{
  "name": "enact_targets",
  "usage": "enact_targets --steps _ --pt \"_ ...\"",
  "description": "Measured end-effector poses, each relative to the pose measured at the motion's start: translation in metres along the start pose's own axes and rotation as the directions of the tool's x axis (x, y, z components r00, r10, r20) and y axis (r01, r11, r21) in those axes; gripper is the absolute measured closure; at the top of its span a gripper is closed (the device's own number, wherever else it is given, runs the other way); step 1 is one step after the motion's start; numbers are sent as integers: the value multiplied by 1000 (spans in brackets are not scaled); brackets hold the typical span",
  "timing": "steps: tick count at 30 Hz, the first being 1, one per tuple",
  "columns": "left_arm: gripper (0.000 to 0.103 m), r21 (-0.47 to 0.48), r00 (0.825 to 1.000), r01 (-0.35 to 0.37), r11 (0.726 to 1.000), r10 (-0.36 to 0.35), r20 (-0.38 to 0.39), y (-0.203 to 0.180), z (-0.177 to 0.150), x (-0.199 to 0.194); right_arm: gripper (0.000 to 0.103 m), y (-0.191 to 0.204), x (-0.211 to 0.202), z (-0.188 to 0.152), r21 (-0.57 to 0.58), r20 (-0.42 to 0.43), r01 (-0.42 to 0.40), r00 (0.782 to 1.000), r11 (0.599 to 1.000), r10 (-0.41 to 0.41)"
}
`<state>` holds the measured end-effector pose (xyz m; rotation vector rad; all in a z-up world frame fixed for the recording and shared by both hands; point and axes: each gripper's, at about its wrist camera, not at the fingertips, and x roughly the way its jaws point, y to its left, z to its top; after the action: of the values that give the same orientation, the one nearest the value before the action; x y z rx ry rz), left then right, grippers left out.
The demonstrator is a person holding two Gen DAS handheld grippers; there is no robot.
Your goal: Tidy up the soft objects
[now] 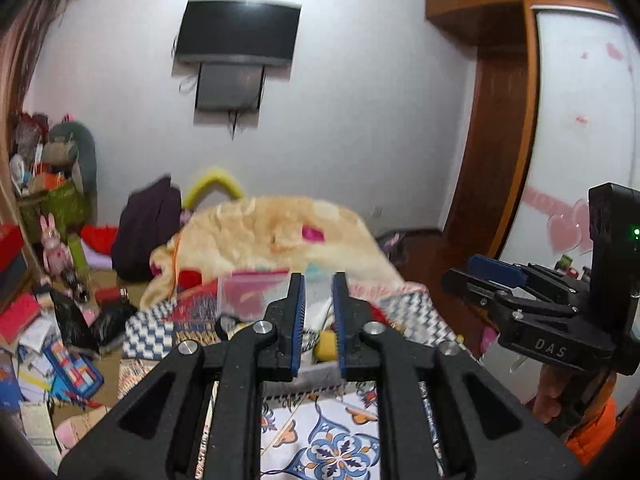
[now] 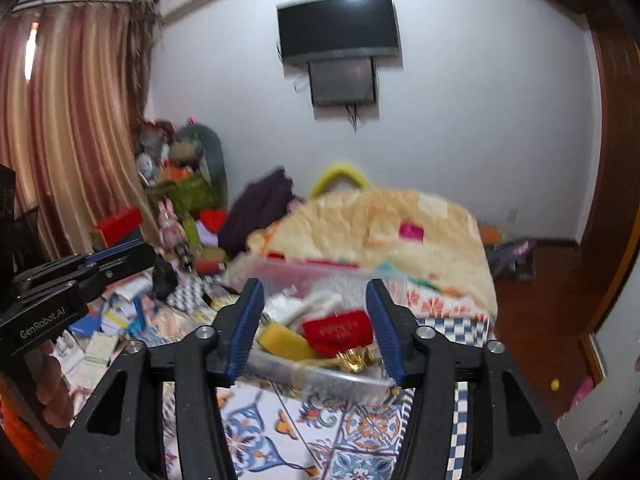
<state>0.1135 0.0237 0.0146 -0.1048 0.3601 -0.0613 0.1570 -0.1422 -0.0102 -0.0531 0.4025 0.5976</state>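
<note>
Right under both grippers is the patterned bedspread [image 2: 280,432], biggest thing in view, w/ the cream fleece blanket [image 2: 384,232] heaped at the far end. Between them sits the clear plastic bin [image 2: 320,376], holding the soft stuff: a red cloth [image 2: 340,332], a yellow sponge [image 2: 280,340], white fabric [image 2: 304,304] and something gold and shiny at the front edge.

Your right gripper [image 2: 312,324] has its jaws wide apart, empty, hovering just over the bin and lined up on the red cloth. Your left gripper [image 1: 319,320] has jaws nearly together w/ a narrow gap, holding nothing, off to the side and short of the bin.

Risks, as I judge them:
- Bin looks light; push down w/o the left gripper steadying it and it could slide or tip on the soft bedding.
- Items overlap, so closing on the red cloth may also snag the gold piece or sponge and drag them out.
- Both views are blurred; slow down or you'll likely misjudge depth and hit the rim.
</note>
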Motion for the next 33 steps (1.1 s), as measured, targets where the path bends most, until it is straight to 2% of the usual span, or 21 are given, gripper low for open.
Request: enact_targets --steps 2,4,5,10,12,15,18,22,33 --pt "50 12 999 0 1000 -1 40 -4 7 -16 50 7 -17 7 -15 50 -7 999 1000 8" --pt "37 14 995 -4 1000 3 98 -7 12 -35 48 12 -30 10 -22 88 -14 996 1000 16" --pt "35 17 993 -5 1000 4 114 -9 14 -43 44 13 -36 12 -22 107 -16 994 1000 18" --pt "27 11 988 4 1000 -5 151 -12 20 -67 25 18 -64 15 -6 202 -18 979 1000 19" --pt "26 10 987 3 1000 -4 162 -13 21 -73 20 18 -71 16 2 225 -23 974 1000 22" --pt "17 11 984 -1 1000 -1 180 -15 21 -82 13 19 -80 14 7 251 -28 968 1000 25" --pt "11 21 978 -18 1000 13 206 -18 20 -91 2 20 -87 12 13 277 -24 961 1000 19" --pt "4 40 973 -37 999 27 230 -22 19 -99 0 21 -84 12 13 288 -13 958 1000 9" --pt "2 49 973 -37 998 25 230 -23 16 -101 0 18 -89 2 23 278 -13 961 1000 6"
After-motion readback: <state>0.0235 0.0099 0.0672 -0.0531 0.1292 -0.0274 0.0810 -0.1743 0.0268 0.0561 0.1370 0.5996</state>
